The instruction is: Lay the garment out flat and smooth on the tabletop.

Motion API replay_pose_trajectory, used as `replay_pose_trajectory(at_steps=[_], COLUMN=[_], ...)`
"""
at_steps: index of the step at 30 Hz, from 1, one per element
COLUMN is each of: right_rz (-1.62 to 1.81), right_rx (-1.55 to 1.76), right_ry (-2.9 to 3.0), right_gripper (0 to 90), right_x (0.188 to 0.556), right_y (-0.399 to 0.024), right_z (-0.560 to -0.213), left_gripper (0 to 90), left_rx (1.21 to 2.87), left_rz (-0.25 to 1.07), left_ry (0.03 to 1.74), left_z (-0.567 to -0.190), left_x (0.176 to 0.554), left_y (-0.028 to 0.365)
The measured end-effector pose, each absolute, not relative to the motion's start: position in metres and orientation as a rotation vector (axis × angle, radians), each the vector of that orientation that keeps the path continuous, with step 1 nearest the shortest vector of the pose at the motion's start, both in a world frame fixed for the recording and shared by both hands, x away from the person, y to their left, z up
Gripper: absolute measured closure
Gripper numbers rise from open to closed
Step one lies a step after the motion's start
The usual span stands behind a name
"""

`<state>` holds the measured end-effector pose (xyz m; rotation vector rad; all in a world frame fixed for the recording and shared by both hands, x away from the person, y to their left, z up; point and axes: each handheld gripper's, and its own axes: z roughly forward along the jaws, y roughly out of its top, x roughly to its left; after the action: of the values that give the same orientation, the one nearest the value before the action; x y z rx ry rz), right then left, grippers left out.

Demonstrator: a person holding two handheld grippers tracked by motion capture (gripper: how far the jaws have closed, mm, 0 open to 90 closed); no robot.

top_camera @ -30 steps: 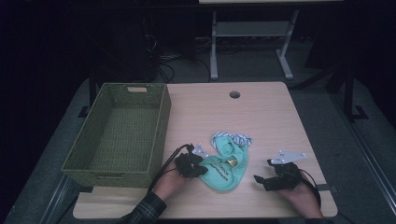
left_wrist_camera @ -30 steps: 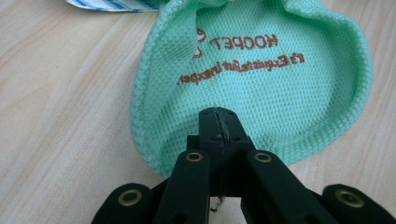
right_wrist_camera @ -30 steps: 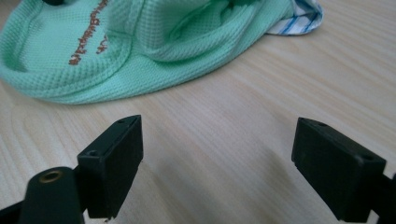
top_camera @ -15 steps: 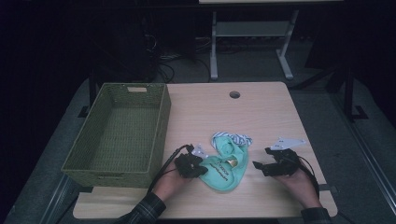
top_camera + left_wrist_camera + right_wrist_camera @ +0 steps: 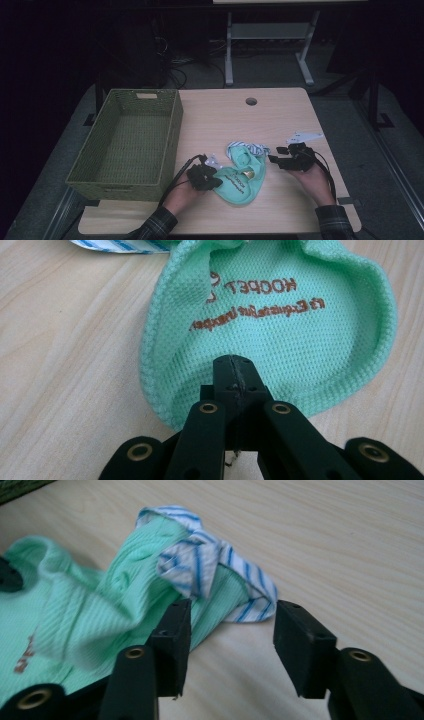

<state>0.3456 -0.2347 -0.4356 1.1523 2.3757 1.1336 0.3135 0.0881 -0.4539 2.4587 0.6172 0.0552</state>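
Note:
A mint-green knit cloth point(image 5: 240, 182) with brown lettering lies crumpled near the table's front edge, a blue-and-white striped trim point(image 5: 255, 148) at its far end. My left gripper point(image 5: 218, 181) is shut on the cloth's near left edge; in the left gripper view the jaws meet point(image 5: 232, 362) over the green knit point(image 5: 280, 325). My right gripper point(image 5: 274, 160) sits just right of the cloth. Its jaws have just been closing and stand apart point(image 5: 232, 617), with the striped trim point(image 5: 200, 560) just past their tips and the green fabric point(image 5: 75, 615) beside one jaw. No pad presses on it.
A green woven basket point(image 5: 172, 130) stands empty on the table's left side, close to my left hand. The wooden table point(image 5: 280, 115) has a round cable hole point(image 5: 251, 101) at the back. A white metal stand point(image 5: 270, 30) and cables are on the floor behind.
My right gripper has moved left and away from the front edge, up to the cloth's striped end, and its jaws have narrowed. The left gripper and the cloth have stayed put.

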Motion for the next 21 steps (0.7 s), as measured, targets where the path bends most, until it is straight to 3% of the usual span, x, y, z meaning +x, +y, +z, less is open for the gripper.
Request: replay_pose_trajectory(at_steps=[21], right_rz=[1.171], right_rx=[1.213], right_ry=[2.366], right_gripper=[68.6], right_x=[0.383], right_y=[-0.220], right_z=[-0.455], left_gripper=[89.5], left_rx=[2.463], left_rz=[0.052], left_ry=[0.615], left_z=[-0.454], left_x=[0.313], left_y=[0.089])
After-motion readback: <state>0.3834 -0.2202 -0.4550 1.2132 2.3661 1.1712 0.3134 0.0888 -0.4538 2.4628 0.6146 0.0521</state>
